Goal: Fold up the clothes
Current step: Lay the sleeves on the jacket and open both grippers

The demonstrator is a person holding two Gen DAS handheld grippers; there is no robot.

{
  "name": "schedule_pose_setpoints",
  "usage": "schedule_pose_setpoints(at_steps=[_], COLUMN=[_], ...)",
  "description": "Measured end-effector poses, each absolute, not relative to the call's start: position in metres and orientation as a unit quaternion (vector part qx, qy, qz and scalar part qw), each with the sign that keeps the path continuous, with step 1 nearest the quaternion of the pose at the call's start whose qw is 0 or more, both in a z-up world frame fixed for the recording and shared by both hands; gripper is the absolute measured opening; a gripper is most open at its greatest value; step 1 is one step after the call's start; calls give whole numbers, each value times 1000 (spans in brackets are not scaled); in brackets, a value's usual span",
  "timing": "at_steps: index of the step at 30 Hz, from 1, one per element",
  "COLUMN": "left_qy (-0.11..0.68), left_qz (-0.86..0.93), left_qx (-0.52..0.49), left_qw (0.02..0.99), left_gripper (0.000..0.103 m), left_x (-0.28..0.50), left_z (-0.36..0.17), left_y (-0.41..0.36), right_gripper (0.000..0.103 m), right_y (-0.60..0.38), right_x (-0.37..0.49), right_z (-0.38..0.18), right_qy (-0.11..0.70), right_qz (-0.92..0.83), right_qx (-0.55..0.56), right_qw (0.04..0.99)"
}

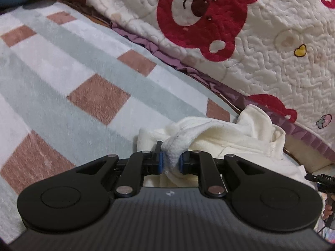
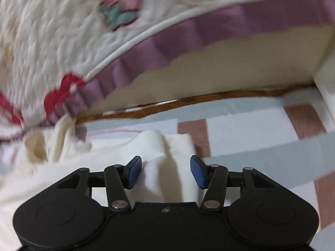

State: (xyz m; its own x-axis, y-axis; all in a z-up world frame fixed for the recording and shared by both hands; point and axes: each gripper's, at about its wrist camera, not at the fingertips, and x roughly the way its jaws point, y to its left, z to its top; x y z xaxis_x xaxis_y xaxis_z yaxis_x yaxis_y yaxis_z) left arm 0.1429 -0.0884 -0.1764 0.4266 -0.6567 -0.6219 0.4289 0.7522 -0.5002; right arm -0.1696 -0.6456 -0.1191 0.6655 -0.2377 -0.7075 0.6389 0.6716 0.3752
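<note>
A cream fleece garment (image 1: 230, 138) lies bunched on a checked blanket (image 1: 62, 79) beside a quilted cushion. My left gripper (image 1: 171, 160) is shut on a thick fluffy edge of the garment, pinched between its blue pads. In the right wrist view the same cream garment (image 2: 159, 146) spreads under my right gripper (image 2: 165, 171), whose blue fingers stand open on either side of a raised fold without touching it. The right gripper also shows at the far right edge of the left wrist view (image 1: 326, 188), held by a hand.
A white quilted cushion (image 1: 261, 31) with red bear faces and a purple ruffled trim (image 2: 188, 35) rises along the far side. The blanket (image 2: 261, 129) of pale blue, white and brown squares extends left and right. A white vertical edge (image 2: 326, 87) stands at the right.
</note>
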Motion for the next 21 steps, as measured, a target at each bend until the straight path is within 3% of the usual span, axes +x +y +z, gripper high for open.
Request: schedule_pose_setpoints(at_steps=[6, 9, 10, 11, 12, 16, 21], left_qy=[415, 407, 402, 397, 385, 324, 308], left_qz=[-329, -333, -335, -338, -350, -393, -357], left_qx=[-98, -87, -85, -83, -98, -182, -155], left_qw=[842, 846, 848, 849, 849, 841, 868], left_gripper=[14, 13, 11, 11, 10, 10, 14], left_x=[140, 137, 135, 134, 132, 131, 138], left_z=[-173, -170, -167, -164, -155, -114, -124], left_y=[-97, -99, -99, -99, -95, -71, -77], right_gripper=[57, 57, 49, 12, 7, 6, 6], right_y=[-672, -667, -662, -656, -645, -609, -579], right_x=[-169, -149, -142, -136, -137, -137, -134], right_z=[-124, -133, -135, -138, -130, -99, -62], right_qy=[293, 326, 337, 348, 330, 268, 206], right_qz=[-223, -196, -193, -190, -198, -224, -249], right_qx=[414, 392, 365, 339, 293, 164, 74], right_qw=[833, 838, 846, 853, 875, 923, 943])
